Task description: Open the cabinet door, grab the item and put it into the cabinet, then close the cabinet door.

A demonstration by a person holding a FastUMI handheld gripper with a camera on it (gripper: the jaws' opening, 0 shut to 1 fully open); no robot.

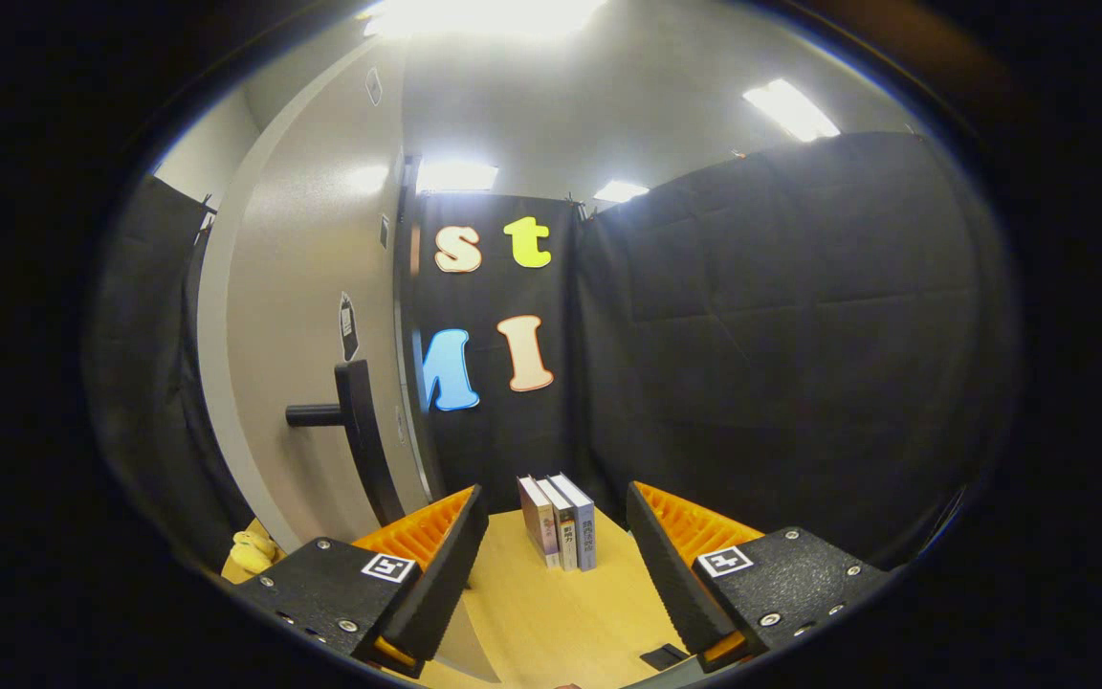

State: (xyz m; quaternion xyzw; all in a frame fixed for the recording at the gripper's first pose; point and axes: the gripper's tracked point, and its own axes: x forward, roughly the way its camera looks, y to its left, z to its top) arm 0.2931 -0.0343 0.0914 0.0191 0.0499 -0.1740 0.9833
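Observation:
A grey cabinet door (307,287) rises on the left, close to my left finger, with a dark bar handle (360,431) sticking out from it. Whether the door is ajar or flush I cannot tell. Three books (561,522) stand upright side by side on the wooden table (551,612), just beyond my fingertips and roughly centred between them. My gripper (556,545) is open, fingers wide apart with nothing between them, hovering above the table.
A small yellow object (253,552) lies on the table by the foot of the cabinet, left of my left finger. A flat dark piece (663,656) lies on the table near my right finger. Black cloth walls close the booth behind and right.

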